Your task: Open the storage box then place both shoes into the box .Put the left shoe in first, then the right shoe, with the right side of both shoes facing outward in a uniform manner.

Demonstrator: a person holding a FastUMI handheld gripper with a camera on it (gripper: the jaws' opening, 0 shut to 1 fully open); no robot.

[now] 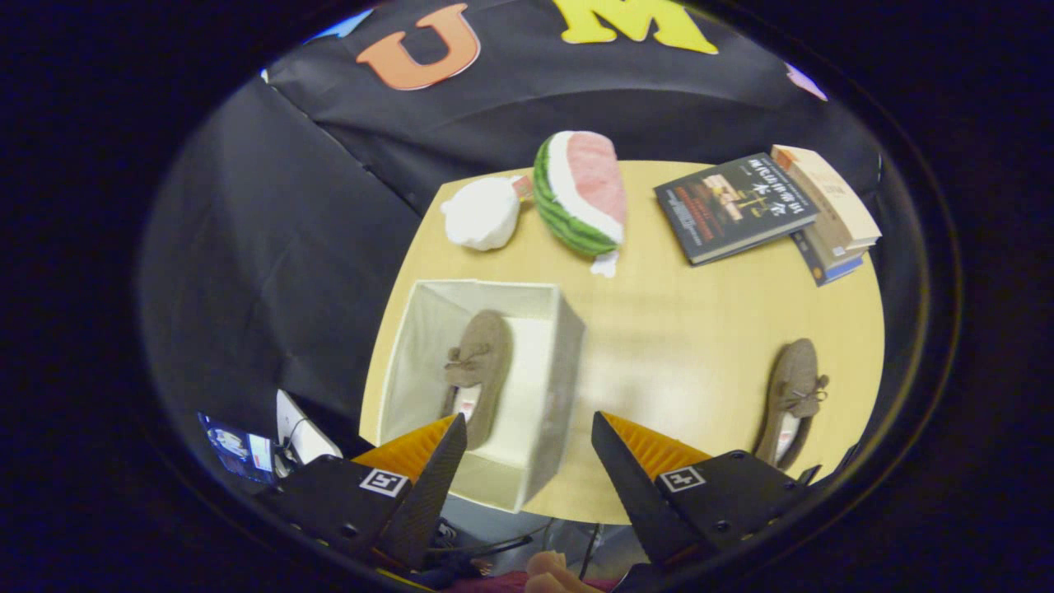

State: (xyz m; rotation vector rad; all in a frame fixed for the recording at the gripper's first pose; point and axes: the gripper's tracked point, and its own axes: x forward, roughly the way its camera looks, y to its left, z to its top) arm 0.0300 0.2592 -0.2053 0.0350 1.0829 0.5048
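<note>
A pale fabric storage box (pixel 560 379) stands open on the light wooden table (pixel 683 346), just ahead of my left finger. One brown loafer with a small bow (pixel 478 371) lies on the box's floor, toe pointing away from me. A second matching brown shoe (pixel 792 399) rests on the table off to the right, beyond my right finger. My gripper (pixel 529 428) hovers above the near side of the box, open, with nothing between its fingers.
A plush watermelon slice (pixel 580 191) and a white soft bundle (pixel 482 212) sit at the table's far side. A stack of books (pixel 766 206) lies at the far right corner. A hand (pixel 547 572) shows below the fingers. Small items (pixel 263 445) lie left of the table, lower down.
</note>
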